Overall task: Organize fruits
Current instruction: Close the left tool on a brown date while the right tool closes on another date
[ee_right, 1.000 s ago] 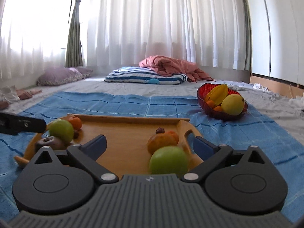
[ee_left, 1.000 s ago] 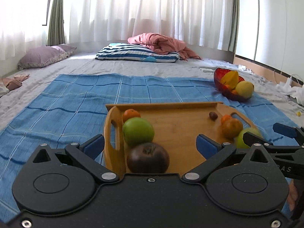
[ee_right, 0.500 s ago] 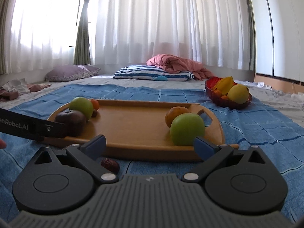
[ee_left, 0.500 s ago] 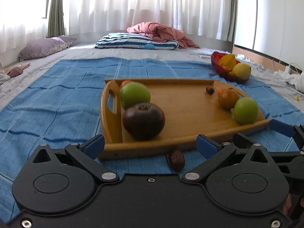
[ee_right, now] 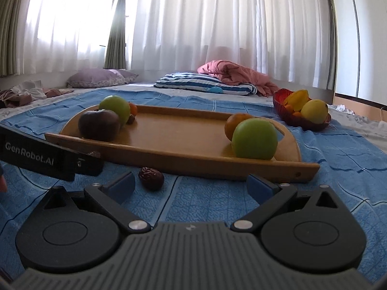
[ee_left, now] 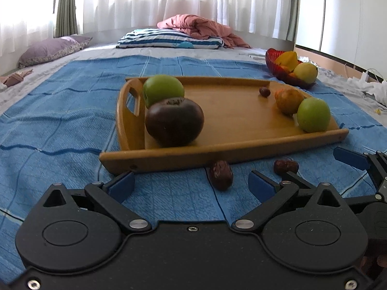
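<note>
A wooden tray (ee_left: 232, 111) lies on the blue cloth and also shows in the right wrist view (ee_right: 179, 133). It holds a dark purple fruit (ee_left: 174, 121), two green apples (ee_left: 163, 92) (ee_left: 313, 114), an orange fruit (ee_left: 289, 101) and a small date (ee_left: 264, 91). Two dates (ee_left: 221, 175) (ee_left: 285, 166) lie on the cloth before the tray's near edge. My left gripper (ee_left: 191, 185) is open and empty, just short of the first date. My right gripper (ee_right: 191, 185) is open and empty; a date (ee_right: 151, 178) lies by its left finger.
A red bowl (ee_left: 275, 65) with yellow and orange fruit stands at the far right, also in the right wrist view (ee_right: 280, 96). The blue cloth (ee_left: 60, 111) covers the grey bedding. A striped pillow (ee_left: 169, 39), a pink blanket (ee_left: 200, 27) and a purple pillow (ee_left: 50, 50) lie beyond.
Both grippers have drawn back and down from over the tray to the cloth in front of it. The loose dates before the tray have come into view.
</note>
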A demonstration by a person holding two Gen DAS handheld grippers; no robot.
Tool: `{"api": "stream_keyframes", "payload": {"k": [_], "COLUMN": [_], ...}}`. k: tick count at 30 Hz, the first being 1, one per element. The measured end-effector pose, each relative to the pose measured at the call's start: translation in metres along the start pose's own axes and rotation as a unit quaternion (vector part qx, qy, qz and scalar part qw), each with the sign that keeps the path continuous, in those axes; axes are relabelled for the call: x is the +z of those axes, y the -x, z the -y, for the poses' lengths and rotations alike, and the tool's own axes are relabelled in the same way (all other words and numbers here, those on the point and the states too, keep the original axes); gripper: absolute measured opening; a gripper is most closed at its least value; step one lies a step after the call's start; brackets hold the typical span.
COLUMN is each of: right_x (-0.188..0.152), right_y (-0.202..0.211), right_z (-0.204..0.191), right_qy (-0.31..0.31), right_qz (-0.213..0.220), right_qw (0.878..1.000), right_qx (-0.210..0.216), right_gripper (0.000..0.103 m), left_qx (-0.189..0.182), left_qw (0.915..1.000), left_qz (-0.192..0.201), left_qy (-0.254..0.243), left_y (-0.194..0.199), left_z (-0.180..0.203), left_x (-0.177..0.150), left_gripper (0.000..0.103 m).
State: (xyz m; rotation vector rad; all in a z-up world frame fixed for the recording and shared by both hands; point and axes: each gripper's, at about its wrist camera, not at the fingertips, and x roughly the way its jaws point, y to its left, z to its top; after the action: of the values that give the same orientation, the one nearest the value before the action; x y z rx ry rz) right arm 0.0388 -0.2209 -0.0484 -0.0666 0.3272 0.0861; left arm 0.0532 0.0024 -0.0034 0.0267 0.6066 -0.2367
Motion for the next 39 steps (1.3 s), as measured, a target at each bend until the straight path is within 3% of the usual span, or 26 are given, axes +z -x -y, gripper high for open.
{"api": "stream_keyframes", "payload": {"k": [13,24,29,34,39], "right_x": [-0.002,0.003,0.008,0.011,0.014], "right_y": [-0.001,-0.007,-0.008,-0.007,-0.009], "right_z": [-0.011,-0.005,-0.006,-0.02,-0.022], "right_qy": [0.038,0.02,0.027,0.06,0.047], "right_qz": [0.0,-0.018,-0.03,-0.032,-0.041], "right_qw": [0.999,1.0,0.999,0.998,0.998], "right_qx": [-0.017,-0.005,-0.004,-0.001,0.012], "right_gripper": [0.103,0.1,0.091,0.077,0.063], "left_qx": [0.008,0.002,0.0,0.001,0.002], "left_qw": [0.9999,0.9997,0.9998,0.9999,0.9999], "left_qz": [0.002,-0.005,-0.006,-0.005,-0.008], "left_qy": [-0.011,-0.023,-0.02,-0.013,-0.011], "left_y": [-0.005,-0.006,-0.006,-0.006,-0.008], "left_z": [0.006,0.012,0.015,0.015,0.016], "left_x": [-0.005,-0.003,-0.002,0.0,0.002], "left_gripper": [0.097,0.076,0.07,0.064,0.061]}}
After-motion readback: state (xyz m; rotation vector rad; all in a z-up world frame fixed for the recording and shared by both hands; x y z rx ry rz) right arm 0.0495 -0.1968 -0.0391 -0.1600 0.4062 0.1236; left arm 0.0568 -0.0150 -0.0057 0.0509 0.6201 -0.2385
